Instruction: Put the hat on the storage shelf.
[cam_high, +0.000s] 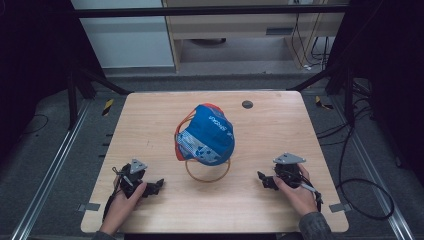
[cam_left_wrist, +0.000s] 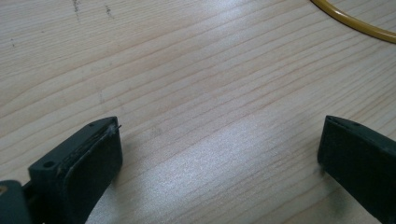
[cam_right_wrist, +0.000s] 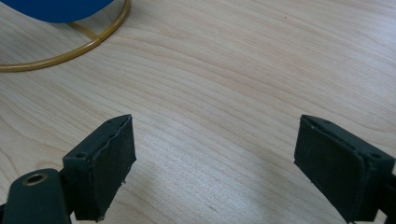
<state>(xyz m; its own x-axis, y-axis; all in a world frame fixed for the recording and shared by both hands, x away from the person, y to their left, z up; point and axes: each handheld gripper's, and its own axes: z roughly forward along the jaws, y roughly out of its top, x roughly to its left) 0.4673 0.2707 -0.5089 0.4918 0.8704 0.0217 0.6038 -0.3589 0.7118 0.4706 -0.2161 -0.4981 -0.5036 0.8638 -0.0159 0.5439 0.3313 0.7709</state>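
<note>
A blue cap (cam_high: 206, 135) with white lettering and an orange brim edge sits on a yellow wire stand (cam_high: 207, 172) in the middle of the wooden table (cam_high: 150, 120). My left gripper (cam_high: 158, 187) rests low at the front left, jaws wide open over bare wood (cam_left_wrist: 219, 140); the stand's ring (cam_left_wrist: 350, 21) curves past its top right corner. My right gripper (cam_high: 262, 179) rests at the front right, also open (cam_right_wrist: 215, 154) with nothing between its jaws. The stand's ring (cam_right_wrist: 70, 53) and the cap's blue edge (cam_right_wrist: 56, 9) lie at the upper left of the right gripper view.
A small dark round disc (cam_high: 247, 104) sits near the table's far edge. Metal rails, black frame posts and loose cables (cam_high: 360, 185) lie around the table on the floor.
</note>
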